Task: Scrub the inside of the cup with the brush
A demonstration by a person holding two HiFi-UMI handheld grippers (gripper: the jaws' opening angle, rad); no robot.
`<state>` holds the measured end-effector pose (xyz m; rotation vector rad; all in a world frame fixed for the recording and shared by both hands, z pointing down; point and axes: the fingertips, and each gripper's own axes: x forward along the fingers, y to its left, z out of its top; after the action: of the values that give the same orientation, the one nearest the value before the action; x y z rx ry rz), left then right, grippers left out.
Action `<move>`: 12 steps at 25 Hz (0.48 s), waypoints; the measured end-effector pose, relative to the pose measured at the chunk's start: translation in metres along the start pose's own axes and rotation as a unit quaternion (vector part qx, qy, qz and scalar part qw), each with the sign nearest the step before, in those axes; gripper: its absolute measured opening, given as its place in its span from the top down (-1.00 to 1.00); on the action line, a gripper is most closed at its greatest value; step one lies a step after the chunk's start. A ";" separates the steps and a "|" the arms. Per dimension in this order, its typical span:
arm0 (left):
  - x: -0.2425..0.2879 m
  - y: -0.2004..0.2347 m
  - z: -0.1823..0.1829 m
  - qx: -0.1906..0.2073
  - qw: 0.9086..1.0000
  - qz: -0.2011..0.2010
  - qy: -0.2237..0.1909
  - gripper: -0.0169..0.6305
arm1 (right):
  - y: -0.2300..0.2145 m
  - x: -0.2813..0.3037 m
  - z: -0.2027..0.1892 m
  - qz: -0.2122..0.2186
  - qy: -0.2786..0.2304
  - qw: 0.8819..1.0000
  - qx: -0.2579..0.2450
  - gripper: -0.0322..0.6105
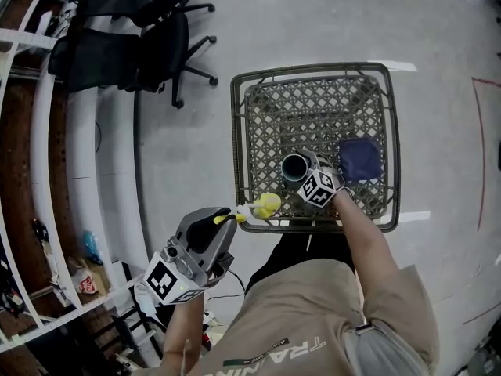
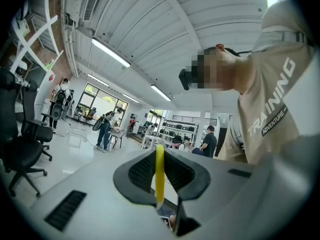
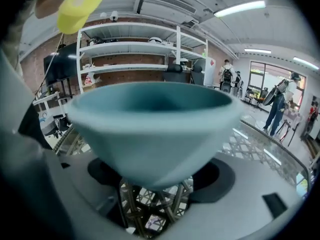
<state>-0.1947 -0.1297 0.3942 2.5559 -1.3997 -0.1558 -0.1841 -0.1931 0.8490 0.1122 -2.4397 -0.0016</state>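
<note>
A teal cup [image 1: 295,167] hangs over the wire basket [image 1: 313,73], mouth up, with my right gripper [image 1: 308,174] shut on its side. In the right gripper view the cup [image 3: 150,129] fills the space between the jaws of the right gripper [image 3: 155,184]. My left gripper [image 1: 223,216] is shut on the thin yellow handle of a brush. The brush's yellow head [image 1: 266,204] sits just left of and below the cup, outside it. The handle [image 2: 159,171] stands upright between the left gripper's [image 2: 159,186] pads. The brush head [image 3: 82,6] shows above the cup's rim.
A dark blue square pad [image 1: 360,159] lies in the basket right of the cup. Black office chairs [image 1: 149,45] stand at the upper left, and white shelving [image 1: 47,171] runs down the left side. The person's torso [image 1: 329,319] fills the bottom.
</note>
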 end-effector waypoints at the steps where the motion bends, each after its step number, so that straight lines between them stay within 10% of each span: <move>1: 0.001 -0.001 0.000 -0.001 1.000 -0.002 -0.001 0.79 | 0.001 -0.001 -0.007 -0.002 0.014 1.000 0.004 -0.31; 12: -0.005 0.004 0.018 0.000 1.000 -0.005 -0.031 0.79 | 0.016 -0.080 -0.025 -0.030 0.017 0.994 0.099 -0.30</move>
<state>-0.2042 -0.1297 0.3777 2.5802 -1.4080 -0.2373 -0.1088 -0.1696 0.8175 0.2709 -2.3963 0.2147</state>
